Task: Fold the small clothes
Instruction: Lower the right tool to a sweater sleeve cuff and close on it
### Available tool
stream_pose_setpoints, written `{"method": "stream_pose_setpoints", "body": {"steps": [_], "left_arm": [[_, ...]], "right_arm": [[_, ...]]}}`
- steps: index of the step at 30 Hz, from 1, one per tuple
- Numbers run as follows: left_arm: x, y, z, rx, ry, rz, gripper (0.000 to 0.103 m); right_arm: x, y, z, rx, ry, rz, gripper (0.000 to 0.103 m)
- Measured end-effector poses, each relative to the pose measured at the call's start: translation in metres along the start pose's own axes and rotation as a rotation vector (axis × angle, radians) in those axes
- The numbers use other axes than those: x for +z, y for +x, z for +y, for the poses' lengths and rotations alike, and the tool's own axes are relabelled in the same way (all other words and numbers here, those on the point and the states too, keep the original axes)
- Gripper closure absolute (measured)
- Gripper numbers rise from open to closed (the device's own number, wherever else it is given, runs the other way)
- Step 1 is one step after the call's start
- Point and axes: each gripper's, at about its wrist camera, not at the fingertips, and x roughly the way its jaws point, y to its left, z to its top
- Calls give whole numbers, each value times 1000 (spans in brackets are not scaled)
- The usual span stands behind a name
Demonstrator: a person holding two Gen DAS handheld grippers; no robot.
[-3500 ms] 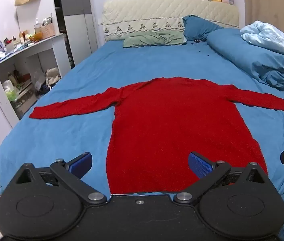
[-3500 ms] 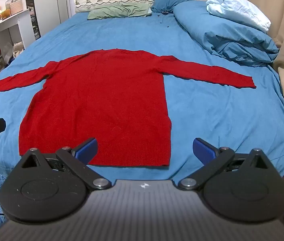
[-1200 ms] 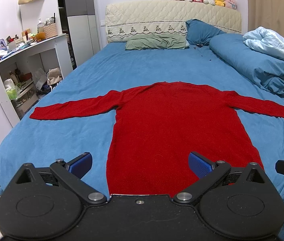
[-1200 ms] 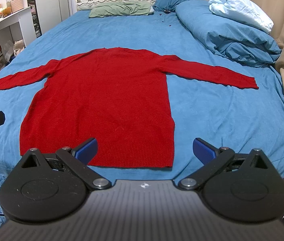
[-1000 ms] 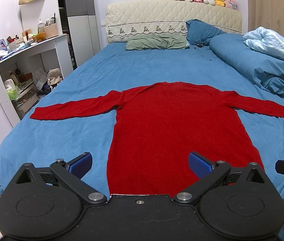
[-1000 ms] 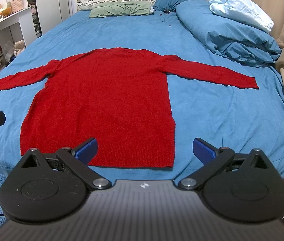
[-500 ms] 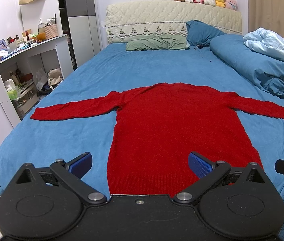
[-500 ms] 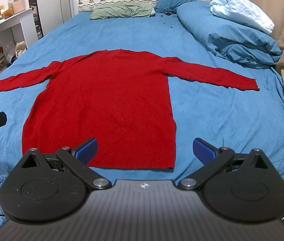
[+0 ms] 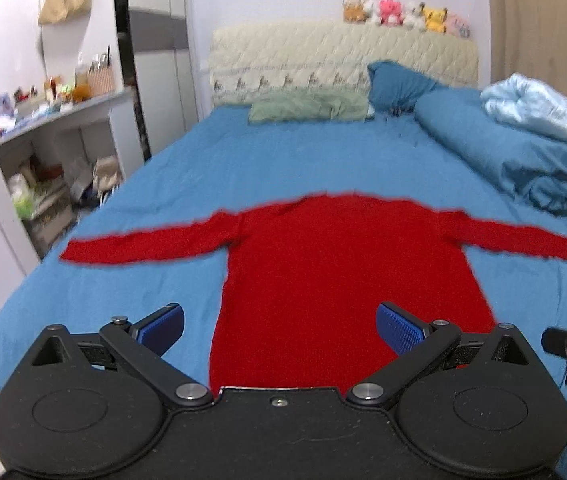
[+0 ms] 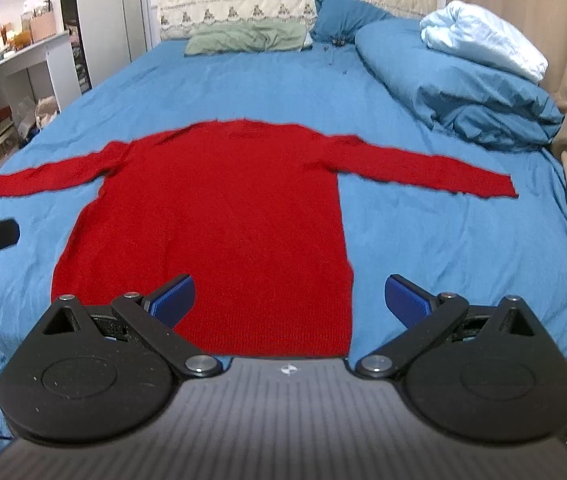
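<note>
While both grippers hang wide open and empty at the foot of the bed, we find the red sweater (image 9: 343, 264) spread flat on the blue bedsheet (image 10: 243, 88), sleeves out to either side.

We note the left gripper (image 9: 279, 328) and right gripper (image 10: 289, 296) each with blue pads far apart, above the sweater's hem, touching nothing. Beyond the sweater we record a green pillow (image 10: 247, 36), a dark blue pillow (image 9: 395, 84), a heaped blue duvet (image 10: 463, 92) with a pale blue blanket (image 10: 483, 44) on top, a quilted headboard (image 9: 343, 60) carrying plush toys (image 9: 403, 14), and a cluttered white shelf (image 9: 43, 120) at left. The left view is motion-blurred; the hem is partly hidden behind both gripper bodies, and shelf contents cannot be identified.
</note>
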Motion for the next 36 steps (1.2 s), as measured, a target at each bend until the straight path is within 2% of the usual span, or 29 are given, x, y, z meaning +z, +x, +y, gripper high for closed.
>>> {"method": "stream_pose_setpoints", "body": {"steps": [5, 7, 11, 16, 22, 26, 28, 32, 35, 36], "left_arm": [[56, 22, -30, -46, 36, -107, 0], [81, 40, -46, -116, 39, -126, 0], [113, 93, -84, -151, 88, -113, 0], [140, 198, -129, -227, 90, -3, 0], [138, 325, -187, -221, 127, 130, 0], [121, 397, -214, -224, 173, 197, 0], [113, 424, -222, -220, 187, 225, 0], [97, 474, -231, -212, 191, 291, 0], [91, 494, -230, -221, 175, 304, 0], [91, 495, -229, -228, 171, 294, 0]], "right_arm": [[39, 4, -36, 34, 71, -67, 0], [59, 11, -59, 39, 100, -93, 0], [92, 42, -118, 21, 182, -118, 0], [112, 114, -198, -78, 270, -130, 0], [97, 226, -298, -136, 486, -94, 0], [78, 296, -339, -210, 542, -67, 0], [69, 326, -353, -236, 554, -58, 4], [56, 371, -378, -293, 630, -27, 21], [52, 384, -385, -319, 656, -80, 28], [54, 387, -386, -328, 649, -92, 35]]}}
